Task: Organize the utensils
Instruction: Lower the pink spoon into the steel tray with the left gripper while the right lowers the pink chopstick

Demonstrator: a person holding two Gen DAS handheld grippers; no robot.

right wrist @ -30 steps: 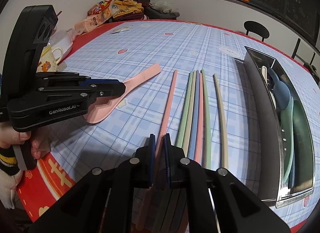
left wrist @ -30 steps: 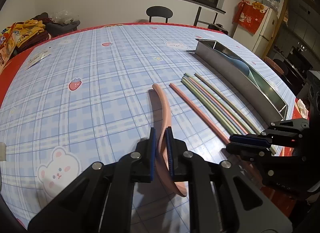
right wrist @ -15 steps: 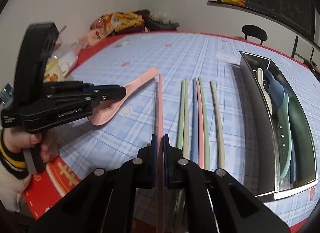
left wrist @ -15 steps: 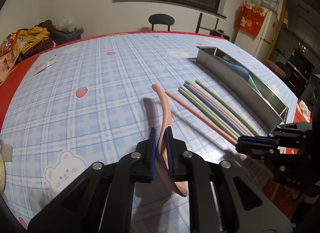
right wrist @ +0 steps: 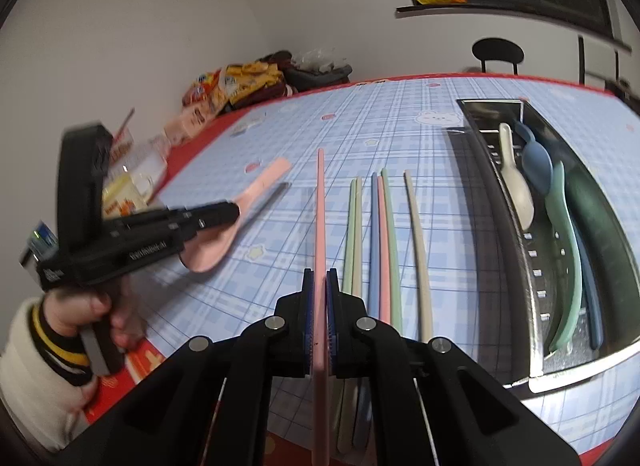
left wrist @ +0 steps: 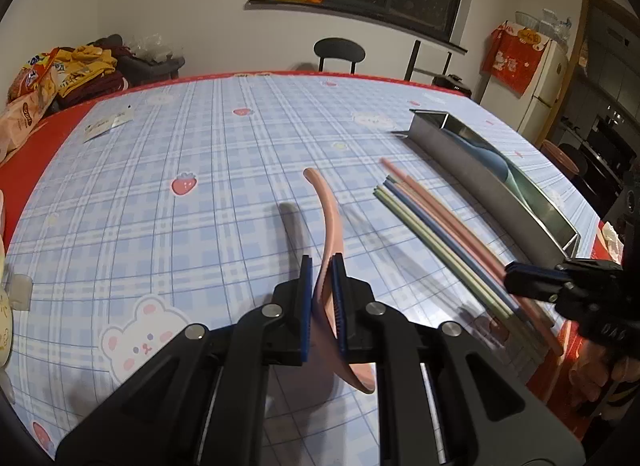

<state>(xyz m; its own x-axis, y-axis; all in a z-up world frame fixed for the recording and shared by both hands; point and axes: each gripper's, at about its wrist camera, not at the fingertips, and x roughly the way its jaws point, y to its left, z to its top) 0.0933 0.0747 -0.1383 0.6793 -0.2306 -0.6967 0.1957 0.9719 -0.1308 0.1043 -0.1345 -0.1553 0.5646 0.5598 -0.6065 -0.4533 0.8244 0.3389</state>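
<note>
My left gripper (left wrist: 321, 266) is shut on a pink spoon (left wrist: 329, 205), holding it above the checked tablecloth with the handle pointing away. In the right wrist view the left gripper (right wrist: 234, 213) holds that pink spoon (right wrist: 260, 185) by its bowl end. My right gripper (right wrist: 319, 278) is shut on a pink chopstick (right wrist: 320, 201), lifted off the table and pointing forward. Several pastel chopsticks (right wrist: 384, 234) lie side by side on the cloth to its right. Right of them stands a long steel tray (right wrist: 504, 209) with a white spoon (right wrist: 520, 193), a blue spoon (right wrist: 538, 163) and a green spoon (right wrist: 570, 242) inside.
Snack bags and clothes (left wrist: 60, 73) are piled at the table's far left corner. A mug (right wrist: 128, 193) stands near the left edge. A chair (left wrist: 339, 50) stands beyond the far edge, and a person's hand (right wrist: 100, 310) grips the left tool.
The right gripper closed on the pink chopstick and lifted it off the table, away from the row. The left gripper kept the pink spoon and barely moved.
</note>
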